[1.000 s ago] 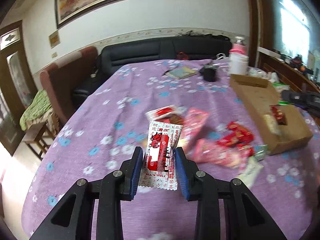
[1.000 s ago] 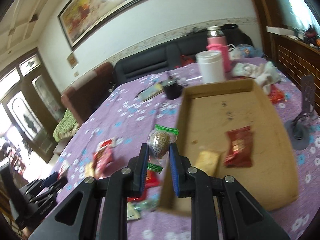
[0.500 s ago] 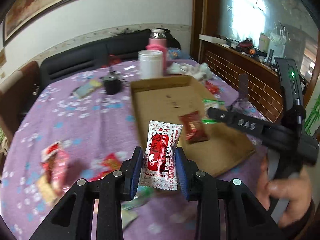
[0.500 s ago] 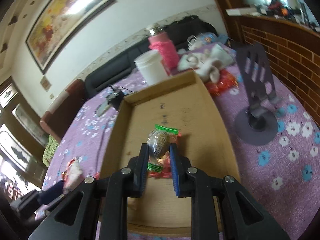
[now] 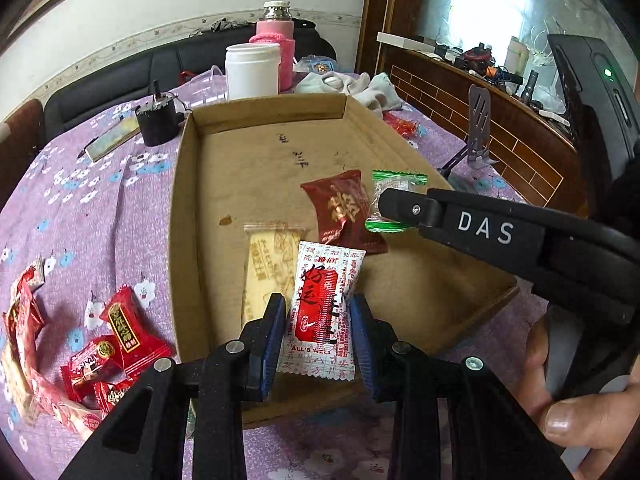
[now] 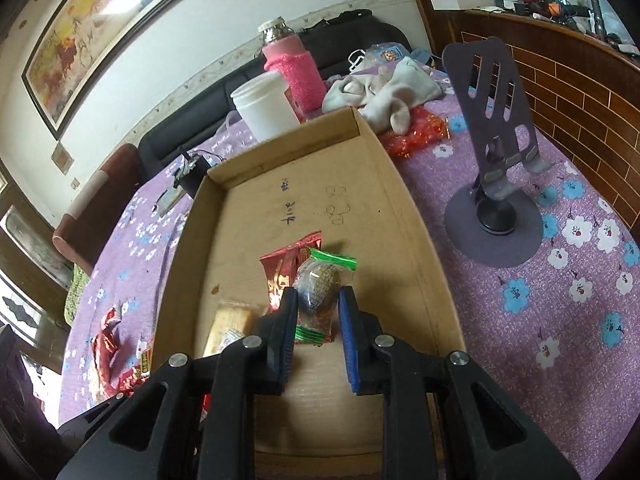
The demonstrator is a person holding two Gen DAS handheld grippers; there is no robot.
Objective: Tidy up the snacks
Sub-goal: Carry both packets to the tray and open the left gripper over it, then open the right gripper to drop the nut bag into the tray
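Both snacks poised over the box

Left gripper [image 5: 316, 330] pinches an upright white-and-red sachet [image 5: 322, 312]; right gripper [image 6: 318, 312] clamps a green-ended clear candy [image 6: 320, 288], both directly above the shallow cardboard tray [image 5: 256, 168].

"ALL'S WELL" on white sachet [image 5: 322, 320], "DAS" on right gripper [image 5: 384, 204]

One cardboard tray [image 5: 182, 216], four snack packets over it, one white jar [image 5: 252, 66], one pink bottle [image 5: 276, 40], one purple phone stand [image 6: 496, 184], two claws
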